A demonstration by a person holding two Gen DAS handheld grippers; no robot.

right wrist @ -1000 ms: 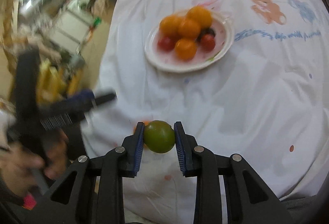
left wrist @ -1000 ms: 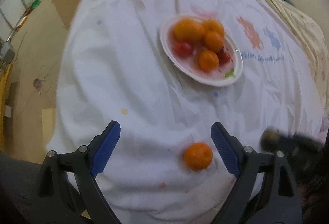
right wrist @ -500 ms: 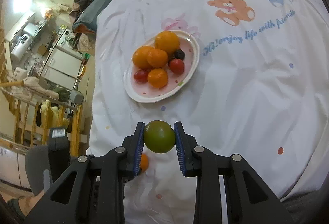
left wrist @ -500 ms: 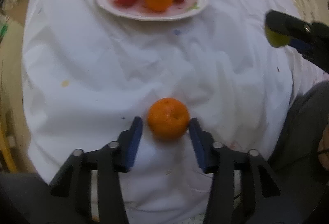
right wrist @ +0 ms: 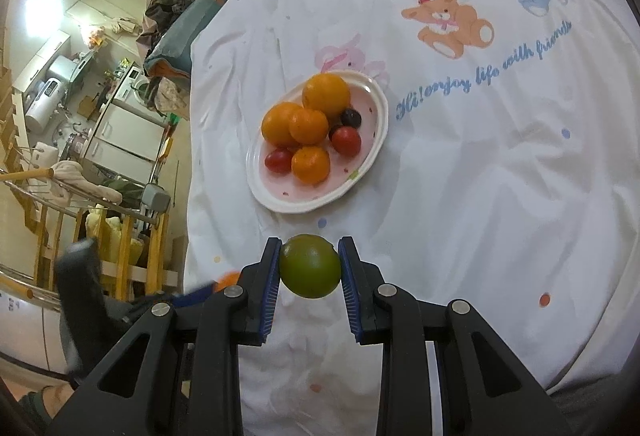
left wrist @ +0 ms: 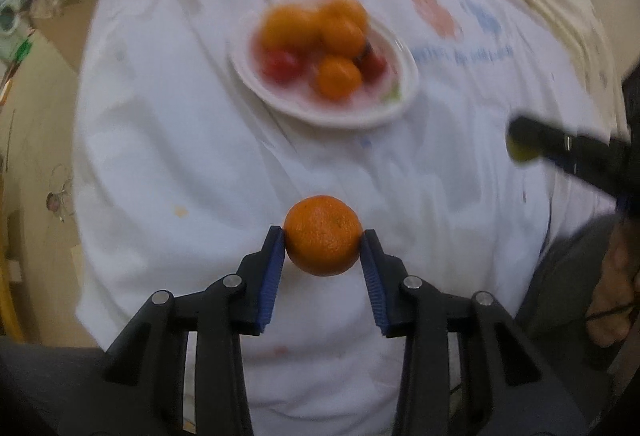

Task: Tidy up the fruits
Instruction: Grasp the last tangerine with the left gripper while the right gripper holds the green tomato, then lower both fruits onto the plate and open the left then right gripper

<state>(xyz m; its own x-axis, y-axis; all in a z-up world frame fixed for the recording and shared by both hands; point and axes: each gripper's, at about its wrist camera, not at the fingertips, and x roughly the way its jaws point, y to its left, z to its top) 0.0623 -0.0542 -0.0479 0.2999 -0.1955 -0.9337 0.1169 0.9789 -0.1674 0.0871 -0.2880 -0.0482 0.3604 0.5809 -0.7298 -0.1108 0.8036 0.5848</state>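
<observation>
My left gripper (left wrist: 323,236) is shut on an orange mandarin (left wrist: 322,235) and holds it above the white cloth. My right gripper (right wrist: 309,265) is shut on a green round fruit (right wrist: 309,265), held above the cloth in front of the plate. The white oval plate (right wrist: 372,152) holds several oranges (right wrist: 326,95) and small red tomatoes (right wrist: 346,140) plus a dark berry (right wrist: 351,117). The plate also shows, blurred, in the left wrist view (left wrist: 400,108). The right gripper with its green fruit shows at the right edge of the left wrist view (left wrist: 520,152).
The white cloth (right wrist: 500,176) with a bear and elephant print covers a round table. The table edge drops off to the left onto a floor with wooden racks (right wrist: 132,248) and appliances (right wrist: 128,132). The person's hand (left wrist: 612,300) is at the right.
My left gripper closed on the mandarin and lifted it off the cloth. My right gripper kept its hold on the green fruit and moved closer to the plate.
</observation>
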